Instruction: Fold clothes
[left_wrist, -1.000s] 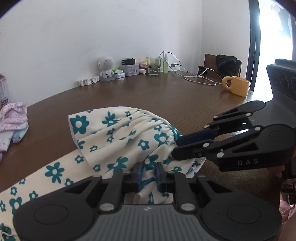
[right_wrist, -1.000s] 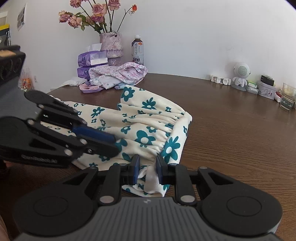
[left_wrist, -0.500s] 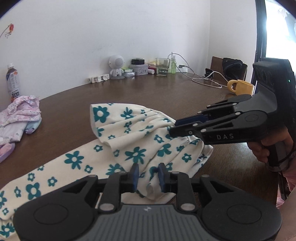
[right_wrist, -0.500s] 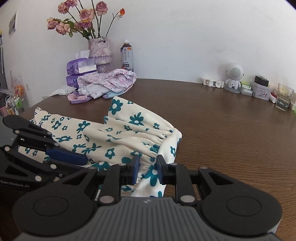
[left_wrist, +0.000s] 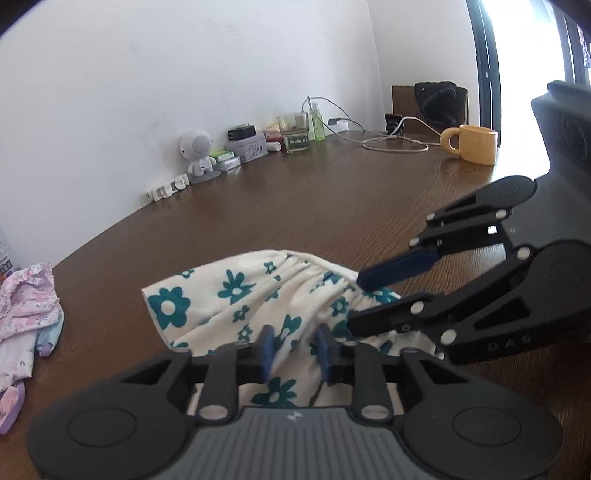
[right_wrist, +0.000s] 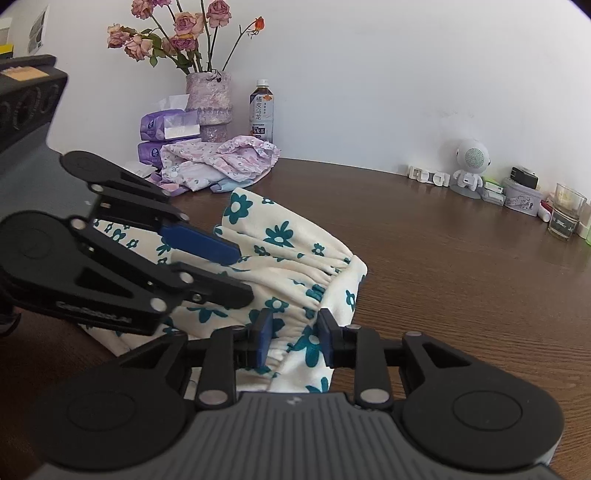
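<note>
Cream garment (left_wrist: 236, 295): teal flowers, folded over on the brown table (left_wrist: 332, 206).
Left gripper (left_wrist: 293, 349): fingers slightly apart, cloth between them.
Right gripper (right_wrist: 293, 338): fingers slightly apart around the gathered waistband.

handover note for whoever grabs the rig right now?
Left gripper: open, fingers straddling the near edge of the floral garment, not clamped.
Right gripper: open too, fingers either side of the gathered waistband end.
Garment lies on the brown table, waistband end folded over the rest. Both grippers sit side by side at that end.
Pile of pink clothes sits farther back by the vase; whether it is folded cannot be told.
Done: first fold laid down. Left: probably regrasp and fold again, then move to the pile.
</note>
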